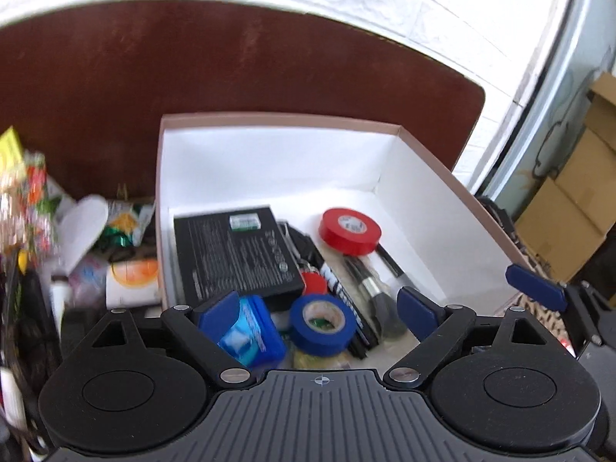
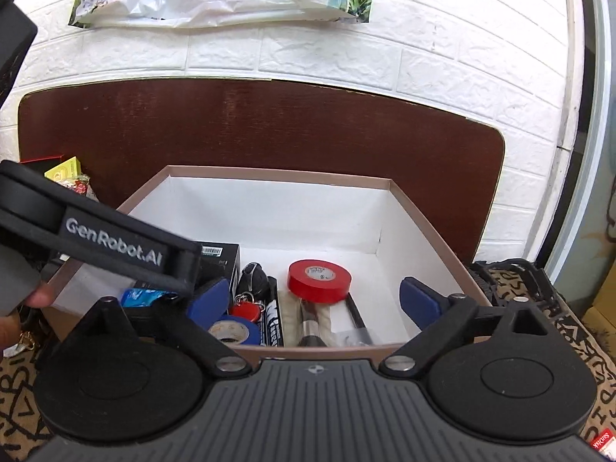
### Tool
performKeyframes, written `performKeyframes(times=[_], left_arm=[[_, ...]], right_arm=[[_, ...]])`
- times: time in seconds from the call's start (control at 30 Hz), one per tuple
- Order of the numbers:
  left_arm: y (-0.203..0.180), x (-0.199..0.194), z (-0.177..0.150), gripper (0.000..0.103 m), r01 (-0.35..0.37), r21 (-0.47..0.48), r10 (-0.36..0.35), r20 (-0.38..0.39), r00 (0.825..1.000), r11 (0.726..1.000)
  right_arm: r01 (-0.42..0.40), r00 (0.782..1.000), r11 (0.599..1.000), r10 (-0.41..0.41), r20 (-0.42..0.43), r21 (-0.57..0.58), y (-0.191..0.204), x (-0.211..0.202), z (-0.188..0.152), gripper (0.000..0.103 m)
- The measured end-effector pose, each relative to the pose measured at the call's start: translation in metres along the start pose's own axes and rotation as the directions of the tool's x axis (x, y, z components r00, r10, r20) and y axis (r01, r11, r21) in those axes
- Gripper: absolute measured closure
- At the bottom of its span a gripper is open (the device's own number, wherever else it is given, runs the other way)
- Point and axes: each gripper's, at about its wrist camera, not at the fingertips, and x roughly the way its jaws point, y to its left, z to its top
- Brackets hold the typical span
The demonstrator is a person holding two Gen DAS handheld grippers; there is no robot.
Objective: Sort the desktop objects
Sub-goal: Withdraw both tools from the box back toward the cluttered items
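Matt white cardboard box; glossy red tape roll; dark polished wood board; rough white brick wall.

You have the box open-topped, brown-rimmed, white inside; in it the red tape lies flat on a brush; the blue tape sits nearer you, beside a marker; a black slab lies flat at the left.
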Motion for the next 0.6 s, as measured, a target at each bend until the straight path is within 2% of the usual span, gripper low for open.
performKeyframes(times=[0.1, 0.33, 0.5, 0.6], left_arm=[[0.002, -0.011, -0.002, 0.004, -0.005, -0.026, 0.006, 0.013, 1.000, 1.000], [0.009, -0.051, -0.016, 0.000, 0.059, -0.126, -0.052, 0.054, 0.997, 0.990], [0.010, -0.089, -0.044, 0.000, 0.086, -0.134, -0.075, 0.090, 0.993, 0.987], [0.012, -0.112, -0.066, 0.000, 0.055, -0.124, -0.040, 0.120, 0.992, 0.991]], right_arm=[[0.008, 1.000, 1.000, -0.008, 0.002, -0.009, 0.005, -0.006, -0.002, 0.002], [-0.051, 0.999, 0.999, 0.051, 0.013, -0.015, 0.017, -0.032, -0.002, 0.000], [-0.105, 0.994, 0.995, 0.104, 0.037, 0.002, 0.029, -0.062, -0.007, 0.000], [-0.139, 0.990, 0.990, 0.138, 0.035, 0.016, 0.039, -0.077, -0.012, 0.000]])
